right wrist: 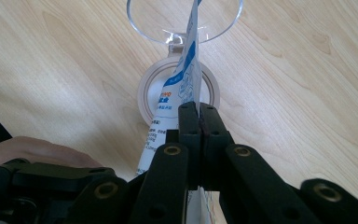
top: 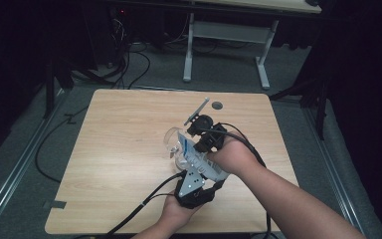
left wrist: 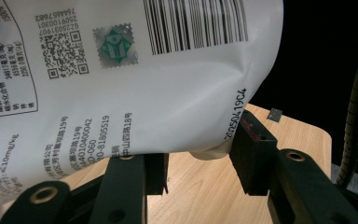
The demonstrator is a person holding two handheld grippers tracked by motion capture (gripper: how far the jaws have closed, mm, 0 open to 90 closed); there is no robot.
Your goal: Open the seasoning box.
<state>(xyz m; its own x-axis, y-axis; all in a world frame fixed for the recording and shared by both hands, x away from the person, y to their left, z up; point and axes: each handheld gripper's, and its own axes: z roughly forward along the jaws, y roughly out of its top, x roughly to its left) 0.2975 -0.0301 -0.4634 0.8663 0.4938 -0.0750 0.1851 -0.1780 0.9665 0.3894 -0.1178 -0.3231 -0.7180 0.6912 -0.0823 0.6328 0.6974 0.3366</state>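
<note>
The white pouch (top: 199,160), printed with blue and black text and a barcode, is held above the middle of the wooden worktop (top: 119,159), slightly to the right and toward the near edge, between the two grippers. The right gripper (right wrist: 199,116) has its jaws pressed together on a thin edge of the pouch, pinching it; in the right gripper view the pouch stands edge-on, rising from the jaws toward a clear stemmed glass (right wrist: 184,21). That glass stands on the worktop just beyond the pouch, seen from above, with its round foot (right wrist: 177,91) directly behind the pouch's edge. In the high view the glass (top: 173,142) sits just left of the pouch's far end. The left gripper (left wrist: 198,161) comes in from the near side below the pouch. Its jaws are half spread, the pouch's lower bulge lying between them; the right-hand pad touches the pouch's printed corner, but whether both pads press on it I cannot tell. A small dark round mark (top: 217,105) lies near the worktop's far edge.
</note>
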